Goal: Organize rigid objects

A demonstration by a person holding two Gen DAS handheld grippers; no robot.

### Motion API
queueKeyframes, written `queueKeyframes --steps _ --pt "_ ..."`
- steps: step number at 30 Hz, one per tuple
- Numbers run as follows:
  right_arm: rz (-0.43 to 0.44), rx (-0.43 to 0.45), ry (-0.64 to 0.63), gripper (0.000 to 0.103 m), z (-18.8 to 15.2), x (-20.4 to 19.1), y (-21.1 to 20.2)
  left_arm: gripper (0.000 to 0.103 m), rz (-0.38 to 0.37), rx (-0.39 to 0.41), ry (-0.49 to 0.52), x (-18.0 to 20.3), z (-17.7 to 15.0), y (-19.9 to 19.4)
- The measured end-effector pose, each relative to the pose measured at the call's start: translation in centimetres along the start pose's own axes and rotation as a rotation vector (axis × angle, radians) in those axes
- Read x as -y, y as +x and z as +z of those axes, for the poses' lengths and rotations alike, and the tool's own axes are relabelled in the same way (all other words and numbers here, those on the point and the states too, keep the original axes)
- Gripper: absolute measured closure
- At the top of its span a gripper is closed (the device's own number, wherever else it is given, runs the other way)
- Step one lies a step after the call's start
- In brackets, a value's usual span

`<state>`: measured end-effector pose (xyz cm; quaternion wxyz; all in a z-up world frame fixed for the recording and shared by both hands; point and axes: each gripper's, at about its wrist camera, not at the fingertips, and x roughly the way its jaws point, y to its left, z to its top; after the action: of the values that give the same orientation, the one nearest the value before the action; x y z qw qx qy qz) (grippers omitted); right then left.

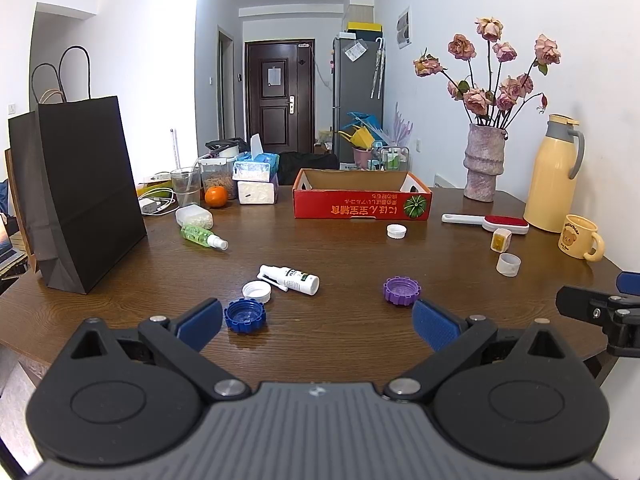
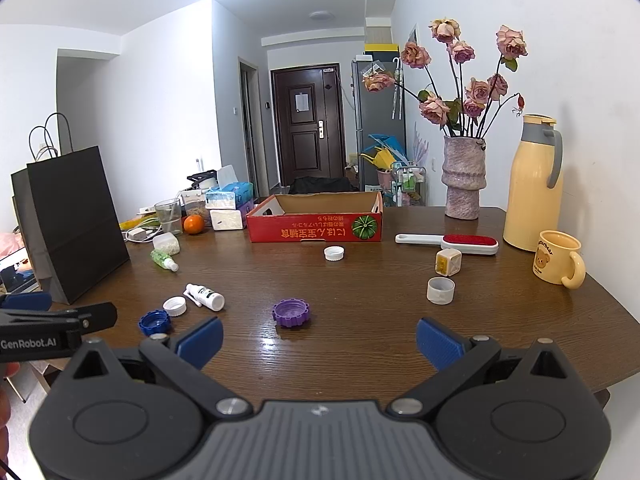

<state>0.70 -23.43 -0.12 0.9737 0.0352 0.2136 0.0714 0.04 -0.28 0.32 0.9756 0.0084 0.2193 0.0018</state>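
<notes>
Both tongs, left tongs [image 1: 318, 322] and right tongs [image 2: 320, 338], gape wide, empty. Nothing is gathered yet, I reckon: blue cap [image 1: 245, 315] lies nearest on the tabletop [image 1: 360, 248], red box [image 1: 362, 200] well beyond. Next, straddle it.

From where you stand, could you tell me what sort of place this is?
Most likely a lived-in flat, at a dining table. A fridge and an entrance door stand down the hall, and a vase of dried roses and a thermos sit on the table.

black paper bag [image 1: 84, 196] | flower vase [image 1: 483, 162] | yellow thermos [image 1: 554, 174] | orange [image 1: 216, 196]
</notes>
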Motion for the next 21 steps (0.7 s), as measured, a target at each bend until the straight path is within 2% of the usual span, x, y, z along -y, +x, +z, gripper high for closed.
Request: queueKeyframes --steps 21 --pt "-0.001 0.001 -0.007 0.000 -0.01 -0.19 -0.03 0.000 -0.002 0.002 -0.001 -0.16 -0.10 0.03"
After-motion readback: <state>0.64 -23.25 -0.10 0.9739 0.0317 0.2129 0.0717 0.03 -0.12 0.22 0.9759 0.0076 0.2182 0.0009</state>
